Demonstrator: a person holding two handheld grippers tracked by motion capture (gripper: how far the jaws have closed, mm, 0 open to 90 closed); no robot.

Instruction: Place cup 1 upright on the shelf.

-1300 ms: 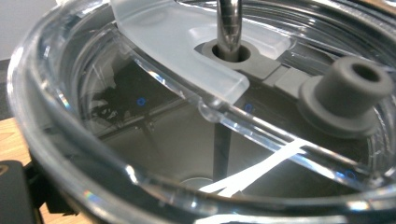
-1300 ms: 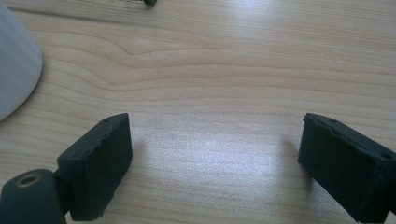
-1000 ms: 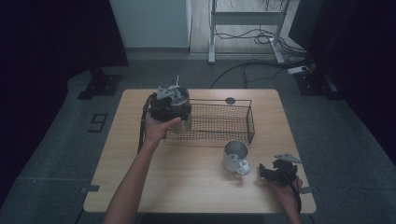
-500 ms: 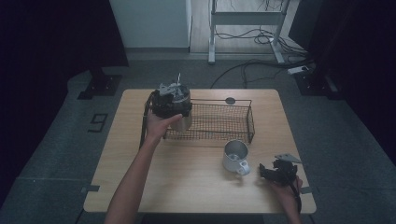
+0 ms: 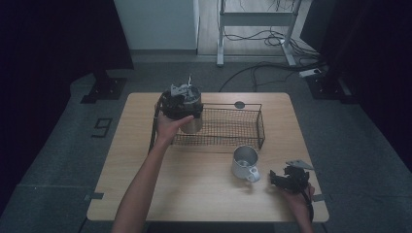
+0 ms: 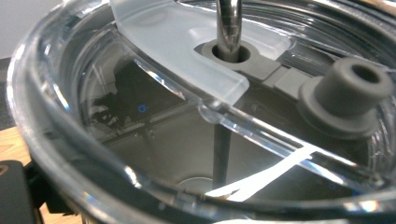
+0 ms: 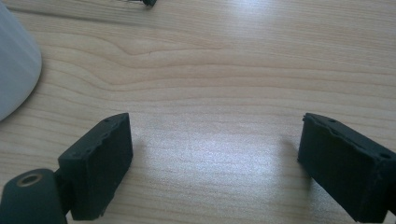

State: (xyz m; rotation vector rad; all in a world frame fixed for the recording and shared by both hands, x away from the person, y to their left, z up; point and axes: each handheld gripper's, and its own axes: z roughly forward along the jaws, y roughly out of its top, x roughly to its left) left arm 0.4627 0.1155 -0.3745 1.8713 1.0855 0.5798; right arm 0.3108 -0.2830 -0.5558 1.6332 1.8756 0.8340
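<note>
Left gripper (image 5: 180, 104) is holding tumbler (image 5: 193, 116) at left end of basket (image 5: 252, 124); fingers hidden, grip cannot be told. Clear lid (image 6: 154, 42) with metal straw (image 6: 229, 23) is sitting very close to its camera. Right gripper (image 5: 287, 178) is resting on bench (image 5: 194, 184) near cup (image 5: 244, 162), fingers (image 7: 98, 165) spread wide, grasping nothing.

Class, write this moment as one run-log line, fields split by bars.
left gripper: on lidded steel tumbler at wire basket left end | right gripper: open, idle on table | steel mug: upright outside basket
</note>
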